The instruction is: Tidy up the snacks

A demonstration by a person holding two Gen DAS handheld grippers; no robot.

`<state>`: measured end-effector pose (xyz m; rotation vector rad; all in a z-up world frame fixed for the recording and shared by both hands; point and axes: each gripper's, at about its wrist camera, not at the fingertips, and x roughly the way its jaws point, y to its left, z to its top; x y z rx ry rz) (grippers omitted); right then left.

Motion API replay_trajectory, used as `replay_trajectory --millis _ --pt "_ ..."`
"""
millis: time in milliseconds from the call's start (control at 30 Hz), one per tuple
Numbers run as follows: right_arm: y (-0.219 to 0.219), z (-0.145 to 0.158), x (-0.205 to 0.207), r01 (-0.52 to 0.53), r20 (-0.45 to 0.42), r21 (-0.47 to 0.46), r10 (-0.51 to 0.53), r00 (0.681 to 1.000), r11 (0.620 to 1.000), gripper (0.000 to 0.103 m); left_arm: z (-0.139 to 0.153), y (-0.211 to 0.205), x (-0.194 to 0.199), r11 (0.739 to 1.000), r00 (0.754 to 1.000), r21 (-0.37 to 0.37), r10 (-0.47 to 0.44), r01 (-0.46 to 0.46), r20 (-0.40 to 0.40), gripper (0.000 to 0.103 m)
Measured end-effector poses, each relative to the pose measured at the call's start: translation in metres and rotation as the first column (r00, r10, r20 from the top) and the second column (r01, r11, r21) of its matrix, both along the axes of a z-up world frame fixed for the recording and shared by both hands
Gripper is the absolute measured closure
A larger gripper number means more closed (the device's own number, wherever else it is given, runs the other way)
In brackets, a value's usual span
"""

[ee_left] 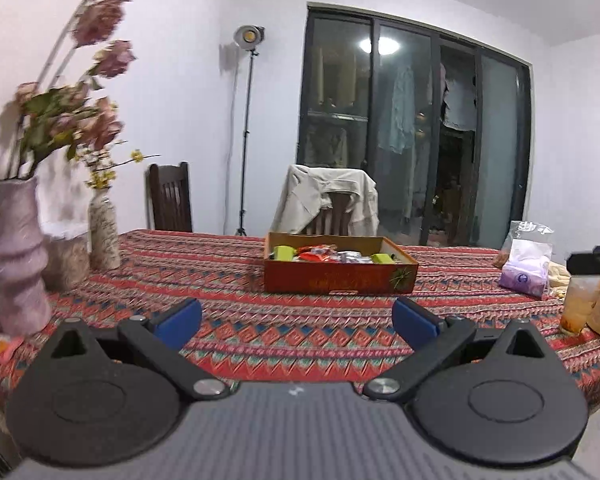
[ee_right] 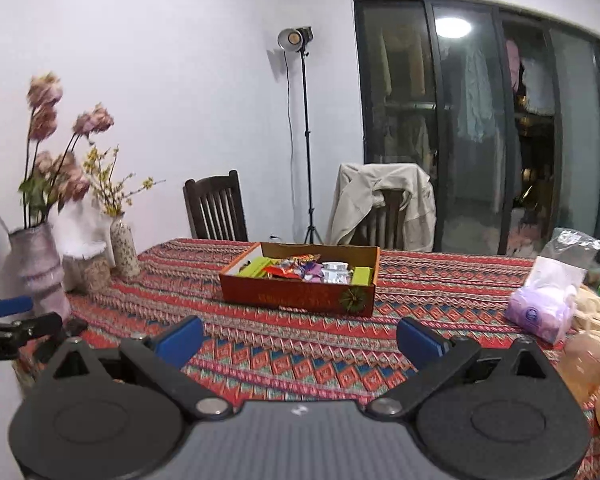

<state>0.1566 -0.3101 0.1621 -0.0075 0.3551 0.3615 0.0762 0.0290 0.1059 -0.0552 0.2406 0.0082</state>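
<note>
Now over the near edge of the tabletop (ee_left: 228, 280), both tools up and empty. Left tool (ee_left: 297, 317) spread wide, blue pads (ee_left: 179, 317) well apart, nothing between them. Right tool (ee_right: 300, 338) likewise gaping at full stretch, pads clear of everything. Straight ahead, toward the far edge and about midway along it, sits the open cardboard snack box (ee_left: 340, 278), loaded with green packets (ee_right: 256, 268), red wrappers (ee_left: 318, 254) and silver packs (ee_right: 336, 272) jumbled inside. Off at the left edge, a ribbed pink vase (ee_left: 10, 256) of faded flowers, plus a slim speckled vase (ee_right: 124, 248) with yellow sprigs. Over at the right edge, a purple tissue pack (ee_right: 538, 312) under a clear bag, and orange-tinted jars (ee_left: 580, 300) near the front right corner. Beyond the far edge, a chair draped with a pale jacket (ee_left: 328, 196), a second dark chair (ee_right: 216, 210), and a light stand (ee_right: 304, 136).
</note>
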Motion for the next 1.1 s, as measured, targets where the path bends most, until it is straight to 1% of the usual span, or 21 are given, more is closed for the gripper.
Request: replay_trajectory --millis 67,167,267,333,400,500,600,700,833,1100 --pt "0.012 -0.015 -0.022 0.015 0.029 -0.038 -0.014 0.999 0.999 0.000 -0.014 0.002 -0.013 1.000 1.000 -0.012 0.018 -0.018 -0.008 0.000" --pt "0.031 -0.037 -0.053 0.034 0.059 -0.061 -0.030 0.998 0.998 0.000 -0.037 0.004 -0.030 0.999 0.999 -0.021 0.036 -0.037 -0.039 0.000" --pt "0.047 -0.060 -0.078 0.066 0.073 -0.060 -0.062 0.995 0.996 0.000 -0.062 -0.007 -0.045 0.997 0.997 0.029 0.068 -0.067 -0.040 0.000" --pt "0.054 -0.078 -0.091 0.082 0.060 -0.049 -0.079 0.995 0.995 0.000 -0.074 -0.019 -0.047 0.997 0.998 0.077 0.034 -0.031 -0.044 0.000" --pt "0.058 -0.098 -0.098 0.106 0.045 -0.054 -0.104 0.994 0.993 0.000 -0.083 -0.023 -0.047 0.997 0.998 0.078 0.026 -0.022 -0.062 0.000" --pt "0.063 -0.126 -0.099 0.200 0.024 -0.075 -0.199 0.980 0.977 0.000 -0.096 -0.024 -0.049 0.998 0.995 0.064 0.027 -0.021 -0.096 0.000" --pt "0.069 -0.142 -0.100 0.207 0.007 -0.071 -0.207 0.978 0.976 0.000 -0.100 -0.026 -0.054 0.997 0.996 0.070 0.022 -0.016 -0.086 0.000" --pt "0.084 -0.150 -0.102 0.163 0.000 -0.084 -0.163 0.987 0.983 0.000 -0.101 -0.025 -0.054 0.998 0.996 0.063 0.014 -0.008 -0.086 0.000" --pt "0.099 -0.152 -0.101 0.114 0.009 -0.123 -0.114 0.993 0.986 0.000 -0.099 -0.023 -0.055 0.998 0.997 0.063 0.021 -0.017 -0.074 0.000" --pt "0.089 -0.147 -0.096 0.119 -0.015 -0.044 -0.120 0.993 0.992 0.000 -0.098 -0.026 -0.056 0.997 0.997 0.075 0.021 -0.015 -0.074 0.000"
